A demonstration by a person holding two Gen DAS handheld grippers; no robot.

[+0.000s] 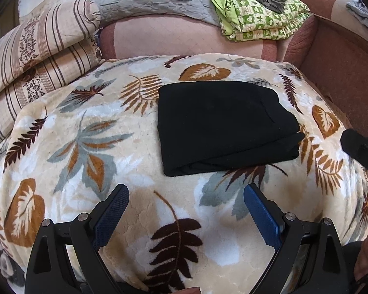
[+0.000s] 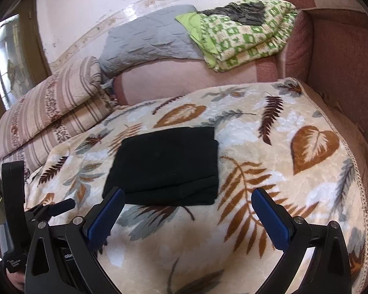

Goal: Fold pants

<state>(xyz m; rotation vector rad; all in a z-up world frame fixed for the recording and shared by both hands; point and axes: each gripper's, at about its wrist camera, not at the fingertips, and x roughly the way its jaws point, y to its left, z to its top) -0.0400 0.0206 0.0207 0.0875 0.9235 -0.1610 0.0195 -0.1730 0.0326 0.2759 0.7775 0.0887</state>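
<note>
A cream blanket (image 1: 68,161) printed with brown, rust and grey leaves covers the bed, its corded edge (image 2: 350,171) running down the right side. Black pants (image 1: 223,125), folded into a compact rectangle, lie flat on it. A folded striped quilt (image 1: 36,56) rests along its left edge.

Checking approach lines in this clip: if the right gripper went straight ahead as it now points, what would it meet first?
Probably the near edge of the folded black pants, lying on the leaf-print blanket. The right gripper hangs open and empty; depth is unclear, so it might brush the blanket first.
</note>
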